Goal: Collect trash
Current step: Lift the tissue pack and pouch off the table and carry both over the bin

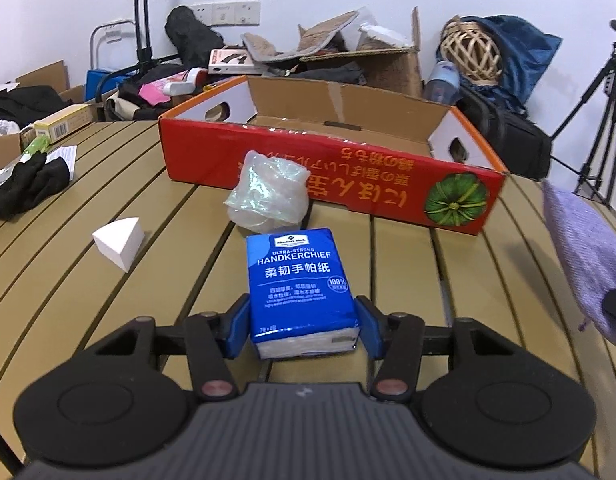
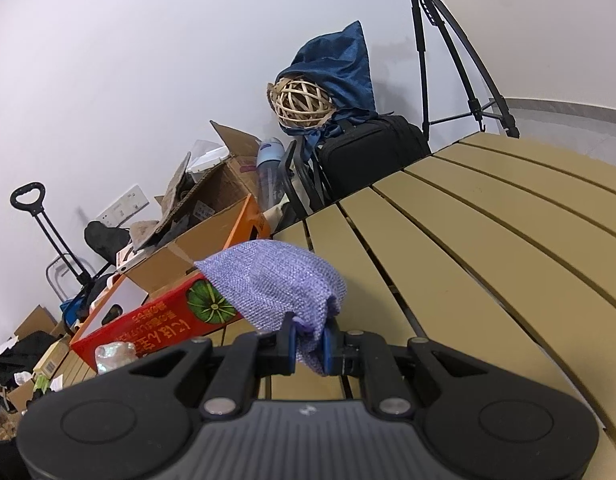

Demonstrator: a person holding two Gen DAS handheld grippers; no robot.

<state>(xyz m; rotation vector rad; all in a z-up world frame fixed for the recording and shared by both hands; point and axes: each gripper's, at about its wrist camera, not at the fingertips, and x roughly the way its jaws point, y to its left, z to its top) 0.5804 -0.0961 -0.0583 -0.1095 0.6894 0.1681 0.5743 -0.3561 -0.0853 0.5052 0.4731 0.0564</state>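
On the slatted table [image 1: 408, 264], near edge, the left gripper [image 1: 302, 326] was clamped on a blue handkerchief pack [image 1: 300, 280], blue pads pressed to both of its sides; the pack lay flat on the slats. Just beyond it sat a crumpled clear plastic wrap [image 1: 268, 192], close against the front wall of the red cardboard tray [image 1: 348, 168], which stood open-topped toward the far side of the table. To the left of the pack, apart from it, lay a white foam wedge [image 1: 120, 242]. Further left, a black cloth [image 1: 26, 186] rested by the table edge.

The right gripper [image 2: 310, 346] was pinched tight on a purple knit pouch [image 2: 276, 280], held by its gathered end and raised off the table, the body of the pouch in front of the tray's right corner. Left wrist view showed the same pouch at the right of the scene.

Beyond the table: a wicker ball [image 2: 302, 104] in blue fabric, a tripod [image 2: 448, 48], and an open cardboard box [image 1: 372, 56].
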